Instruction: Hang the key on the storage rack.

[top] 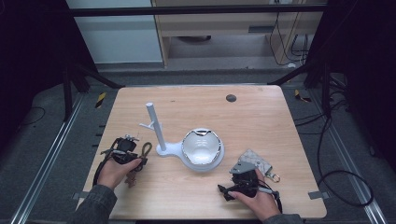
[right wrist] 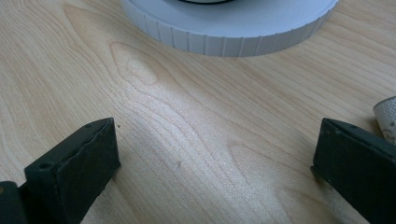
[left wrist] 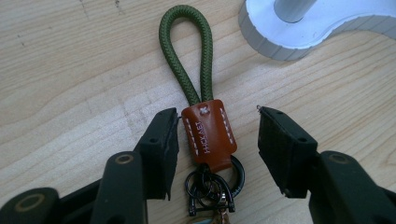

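In the high view the left gripper (top: 133,156) lies low on the wooden table (top: 261,116), with the green rope keychain (top: 144,151) at its tips and the white stand (top: 161,140) with its bowl-shaped dish (top: 201,148) just beyond; the right gripper (top: 243,179) rests near the table's front edge, a patterned pouch (top: 256,161) just beside it. In the left gripper view the jaws straddle the keychain's brown leather tab (left wrist: 208,135): one pad touches or nearly touches it, the other stands apart, so nothing is pinched yet. Its green loop (left wrist: 185,51) runs ahead of the tips and the dark rings (left wrist: 215,186) lie back between them. In the right gripper view the jaws stand spread wide over bare wood, the stand's white base (right wrist: 229,23) ahead.
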Demonstrator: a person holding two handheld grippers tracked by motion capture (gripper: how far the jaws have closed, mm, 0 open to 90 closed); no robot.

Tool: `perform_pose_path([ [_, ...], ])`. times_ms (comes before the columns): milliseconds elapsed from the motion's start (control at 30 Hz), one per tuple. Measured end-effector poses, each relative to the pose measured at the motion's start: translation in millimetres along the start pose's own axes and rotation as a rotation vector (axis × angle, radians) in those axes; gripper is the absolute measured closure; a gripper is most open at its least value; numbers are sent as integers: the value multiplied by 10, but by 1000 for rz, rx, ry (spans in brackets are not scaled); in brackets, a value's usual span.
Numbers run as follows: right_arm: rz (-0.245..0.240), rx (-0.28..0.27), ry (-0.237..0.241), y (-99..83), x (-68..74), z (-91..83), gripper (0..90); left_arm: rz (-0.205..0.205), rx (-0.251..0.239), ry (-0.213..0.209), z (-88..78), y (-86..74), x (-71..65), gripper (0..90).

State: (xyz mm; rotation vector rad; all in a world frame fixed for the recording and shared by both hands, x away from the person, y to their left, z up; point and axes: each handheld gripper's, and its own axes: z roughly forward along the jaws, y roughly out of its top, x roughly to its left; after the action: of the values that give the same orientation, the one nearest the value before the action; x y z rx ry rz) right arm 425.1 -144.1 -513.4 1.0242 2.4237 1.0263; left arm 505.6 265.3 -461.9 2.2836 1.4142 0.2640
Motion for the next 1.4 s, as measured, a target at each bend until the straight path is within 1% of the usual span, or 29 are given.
perform_pose_path([
  [200,-3,2,1,-2,1,-5,2,-20,7,12,49,-1,26,495],
  [333,-3,3,2,-3,3,-6,2,-19,11,9,64,-3,36,508],
  [500,-4,3,2,-5,3,-7,2,-18,15,15,84,3,37,528],
  [633,-5,1,5,-8,4,-9,2,-14,23,15,99,10,43,537],
  [700,-6,1,5,-9,4,-9,2,-9,27,11,108,11,43,558],
  [800,-7,1,5,-9,4,-9,2,-8,22,14,108,15,41,606],
  [833,-7,1,6,-10,4,-10,2,3,25,15,106,15,40,606],
  [867,-8,0,7,-11,5,-11,2,25,28,28,109,13,31,646],
  [900,-8,0,7,-11,5,-11,2,25,28,28,109,13,31,652],
  [1033,-7,0,9,-12,8,-13,2,28,17,31,95,6,38,657],
  [1067,-7,0,9,-12,8,-13,2,29,7,34,81,3,45,657],
  [1100,-6,0,9,-12,8,-13,2,40,-6,36,40,-5,55,658],
  [1133,-6,0,9,-12,8,-13,2,40,-6,36,40,-5,55,658],
  [1200,-7,0,9,-12,8,-13,2,44,-26,37,-13,-25,55,659],
  [1267,-6,0,9,-12,8,-13,2,61,-48,48,-73,-54,60,659],
  [1333,-7,0,9,-12,7,-13,2,76,-68,48,-133,-92,55,659],
  [1367,-7,0,10,-11,7,-12,2,85,-93,46,-190,-134,48,659],
  [1400,-7,0,10,-11,7,-12,2,85,-93,46,-190,-134,48,659],
])
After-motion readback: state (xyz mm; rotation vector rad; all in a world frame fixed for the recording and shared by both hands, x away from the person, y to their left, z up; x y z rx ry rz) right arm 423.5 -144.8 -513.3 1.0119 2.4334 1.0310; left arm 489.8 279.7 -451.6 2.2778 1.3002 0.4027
